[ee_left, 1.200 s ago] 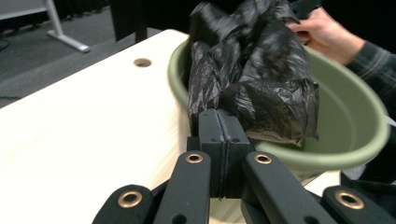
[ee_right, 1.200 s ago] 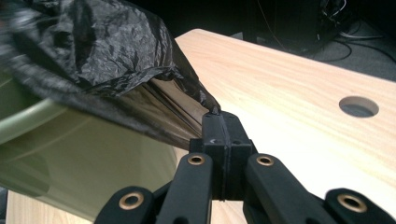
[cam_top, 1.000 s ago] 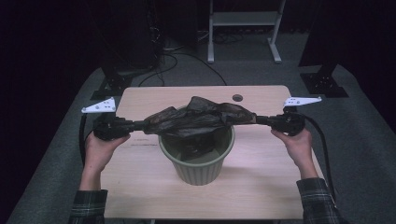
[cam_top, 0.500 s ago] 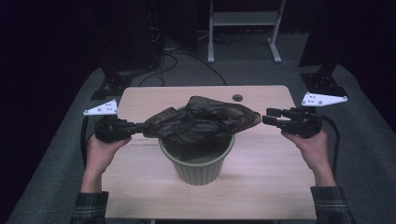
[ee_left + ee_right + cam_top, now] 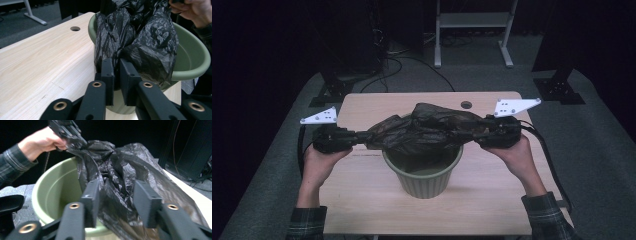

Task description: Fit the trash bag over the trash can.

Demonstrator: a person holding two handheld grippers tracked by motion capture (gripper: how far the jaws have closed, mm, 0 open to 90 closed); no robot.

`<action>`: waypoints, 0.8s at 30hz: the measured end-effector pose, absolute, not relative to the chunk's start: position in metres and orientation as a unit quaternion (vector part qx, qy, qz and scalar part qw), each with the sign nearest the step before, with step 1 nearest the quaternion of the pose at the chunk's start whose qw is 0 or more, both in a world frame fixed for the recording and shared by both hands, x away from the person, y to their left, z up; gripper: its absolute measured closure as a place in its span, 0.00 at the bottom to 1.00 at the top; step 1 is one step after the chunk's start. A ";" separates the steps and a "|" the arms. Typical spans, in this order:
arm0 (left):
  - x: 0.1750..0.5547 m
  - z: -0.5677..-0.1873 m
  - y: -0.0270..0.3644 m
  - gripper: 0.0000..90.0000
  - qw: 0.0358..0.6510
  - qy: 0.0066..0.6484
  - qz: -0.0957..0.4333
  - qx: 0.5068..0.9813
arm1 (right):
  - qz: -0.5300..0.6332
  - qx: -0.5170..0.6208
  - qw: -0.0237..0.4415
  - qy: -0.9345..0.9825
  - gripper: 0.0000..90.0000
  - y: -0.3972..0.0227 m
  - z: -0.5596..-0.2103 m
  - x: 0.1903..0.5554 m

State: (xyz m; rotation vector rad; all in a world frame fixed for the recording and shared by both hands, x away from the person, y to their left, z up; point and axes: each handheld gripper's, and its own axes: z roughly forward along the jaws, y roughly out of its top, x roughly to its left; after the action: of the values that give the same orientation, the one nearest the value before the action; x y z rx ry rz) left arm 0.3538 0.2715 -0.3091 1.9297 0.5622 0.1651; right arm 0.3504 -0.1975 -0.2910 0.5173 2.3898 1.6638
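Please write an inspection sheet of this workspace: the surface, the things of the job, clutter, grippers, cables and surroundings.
Surface: light wooden table, with a round hole near its far edge.
Job's things: green bin standing upright in the middle; black plastic bag stretched above its mouth.
Clutter: nothing seen.
Grippers: left gripper pinches one end of the bag, jaws just opening slightly; right gripper has bag film between its jaws, which have just been closing; its pads stand apart.
Cables: one trails from each gripper; more lie on the floor behind.
Surroundings: dark room, grey floor, white stand behind the table.
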 end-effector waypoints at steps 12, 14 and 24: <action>0.338 -0.273 0.285 0.60 0.543 0.233 0.112 0.799 | 0.539 0.185 0.074 0.819 1.00 -0.187 -0.305 0.363; 0.337 -0.267 0.284 0.60 0.543 0.229 0.116 0.799 | 0.538 0.186 0.073 0.819 1.00 -0.187 -0.305 0.363; 0.330 -0.234 0.252 0.54 0.551 0.180 0.129 0.805 | 0.538 0.184 0.068 0.820 1.00 -0.182 -0.309 0.365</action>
State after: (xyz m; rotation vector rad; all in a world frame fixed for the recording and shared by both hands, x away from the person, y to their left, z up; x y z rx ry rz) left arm 0.3296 0.2516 -0.2337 1.9036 0.4263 0.3047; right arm 0.3648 -0.1816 -0.3093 0.5536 2.4698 1.6194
